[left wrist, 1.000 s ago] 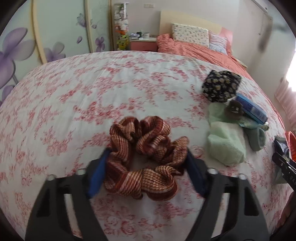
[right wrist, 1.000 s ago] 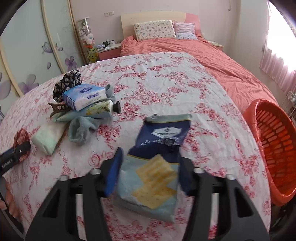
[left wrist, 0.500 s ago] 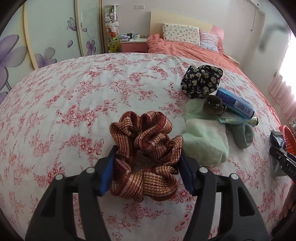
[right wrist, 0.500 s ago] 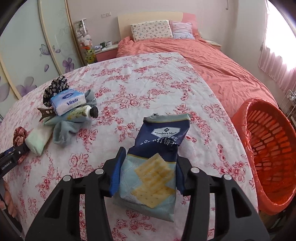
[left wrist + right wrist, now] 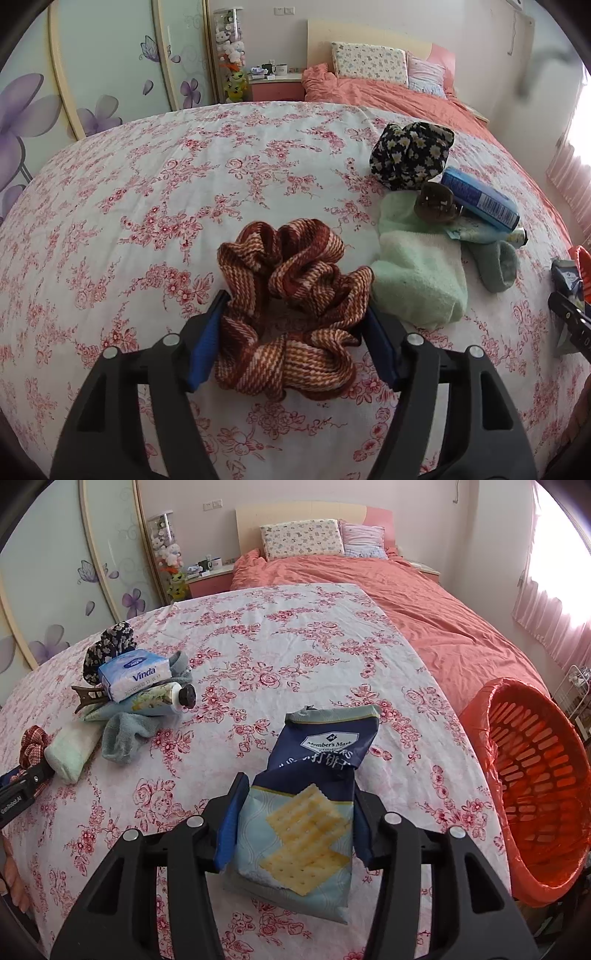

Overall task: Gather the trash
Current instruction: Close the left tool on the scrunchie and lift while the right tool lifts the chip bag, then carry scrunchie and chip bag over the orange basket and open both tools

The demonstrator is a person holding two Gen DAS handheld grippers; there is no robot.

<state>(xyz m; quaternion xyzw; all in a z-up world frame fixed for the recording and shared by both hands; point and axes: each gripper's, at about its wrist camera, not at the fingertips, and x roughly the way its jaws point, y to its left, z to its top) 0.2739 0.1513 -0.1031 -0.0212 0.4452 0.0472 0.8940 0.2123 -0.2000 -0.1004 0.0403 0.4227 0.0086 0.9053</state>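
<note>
scrunchie (image 5: 288,314) left of towel (image 5: 421,284) | cracker bag (image 5: 306,808) left of basket (image 5: 535,786)

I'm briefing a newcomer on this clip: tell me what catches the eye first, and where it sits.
The cracker packet sits between the right gripper pads, above the floral sheet, with the orange basket at the bed's right edge. The striped scrunchie lies between the left gripper pads, beside a pale green sock.

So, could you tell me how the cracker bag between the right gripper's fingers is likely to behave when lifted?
The cracker bag is thin, creased film with its top folded over, so it would probably flop and crumple rather than stay stiff. It looks fairly flat, so it is likely light. The glossy wrapper may slip, so the right gripper, pads at its sides, should squeeze firmly.
</note>
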